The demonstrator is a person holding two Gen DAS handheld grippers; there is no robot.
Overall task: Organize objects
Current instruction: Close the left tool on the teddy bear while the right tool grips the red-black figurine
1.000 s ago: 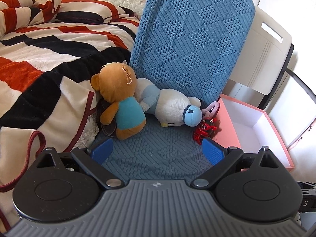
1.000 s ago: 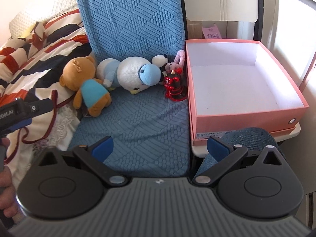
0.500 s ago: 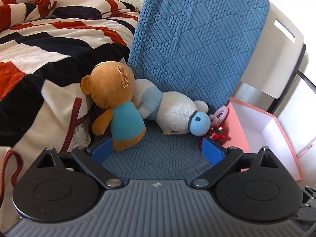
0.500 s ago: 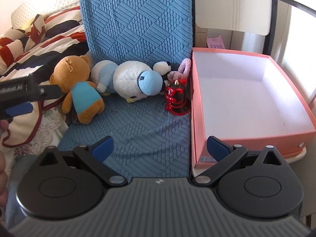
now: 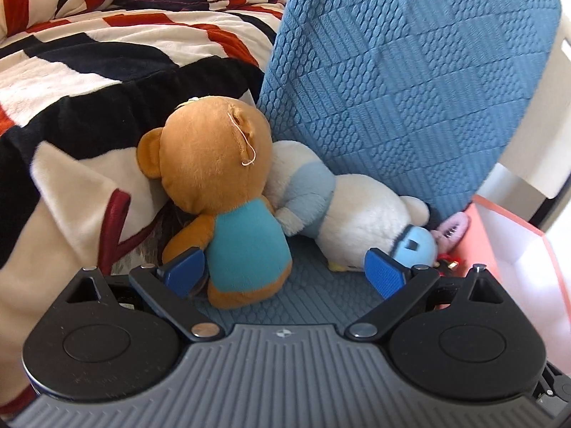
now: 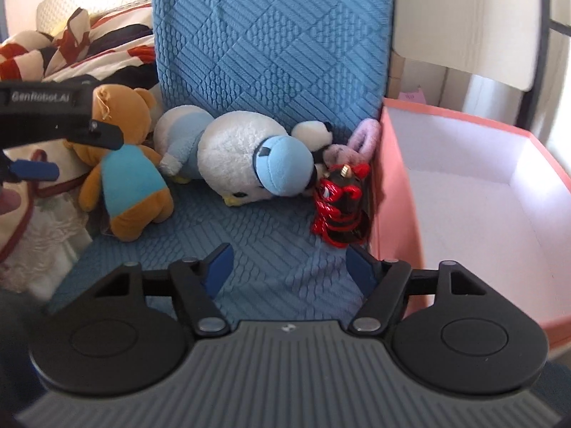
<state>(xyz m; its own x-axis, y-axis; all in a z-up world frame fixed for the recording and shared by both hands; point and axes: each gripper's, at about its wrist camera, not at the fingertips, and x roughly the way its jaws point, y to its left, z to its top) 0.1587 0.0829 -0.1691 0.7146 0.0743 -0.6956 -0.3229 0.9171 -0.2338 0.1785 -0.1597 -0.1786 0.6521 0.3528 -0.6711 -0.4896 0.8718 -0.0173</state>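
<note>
A brown bear in a teal shirt (image 5: 221, 196) lies on the blue chair seat, and a white duck plush with a light blue cap (image 5: 357, 214) lies beside it. My left gripper (image 5: 283, 274) is open, the bear's body standing between its fingers, close to the left pad (image 5: 182, 274). In the right wrist view a red-and-black toy (image 6: 339, 210) and a small pink plush (image 6: 353, 146) sit against the pink box (image 6: 392, 196). My right gripper (image 6: 289, 265) is just short of the red toy; its jaws are closing with nothing between them.
The blue quilted chair back (image 5: 392, 71) rises behind the toys. A striped red, black and white blanket (image 5: 89, 53) lies on the bed to the left. The open pink box (image 5: 517, 249) stands right of the seat, a white chair behind it.
Both grippers have come forward and down toward the toys. The left one now straddles the bear's body. The right gripper's jaws have narrowed, now near the red toy.
</note>
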